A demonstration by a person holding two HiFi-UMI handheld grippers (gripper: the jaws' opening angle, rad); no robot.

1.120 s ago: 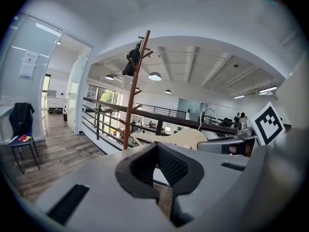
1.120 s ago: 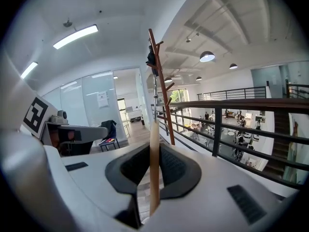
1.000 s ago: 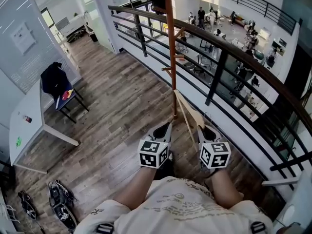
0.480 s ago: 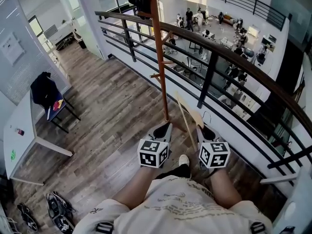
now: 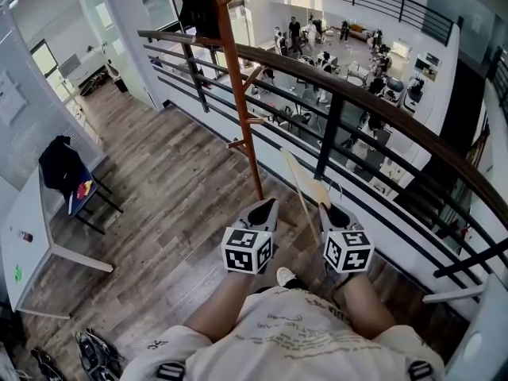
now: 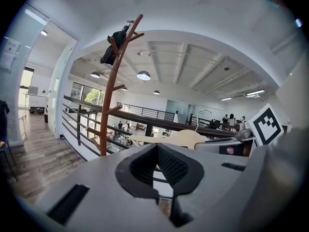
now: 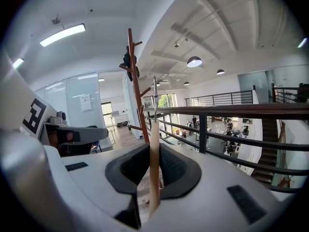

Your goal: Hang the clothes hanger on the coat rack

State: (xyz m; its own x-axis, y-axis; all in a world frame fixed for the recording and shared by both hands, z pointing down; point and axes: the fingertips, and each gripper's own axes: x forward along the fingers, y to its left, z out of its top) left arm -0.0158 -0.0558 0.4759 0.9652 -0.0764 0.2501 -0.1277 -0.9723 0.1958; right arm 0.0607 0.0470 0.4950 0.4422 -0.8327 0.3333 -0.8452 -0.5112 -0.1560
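The right gripper has its fingers clamped on the hanger, holding it upright with the hook on top, presumably so it can drop over a peg; the left gripper sits beside it, fingers together and empty; the rack stands ahead by the railing, not yet reached.

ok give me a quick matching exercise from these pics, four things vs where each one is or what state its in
1 wooden hanger
2 coat rack
3 dark garment
4 left claw

a shut, holding nothing
b hung near the rack's top
c gripped in the right claw
d standing beside the railing

Pairs: 1-c, 2-d, 3-b, 4-a
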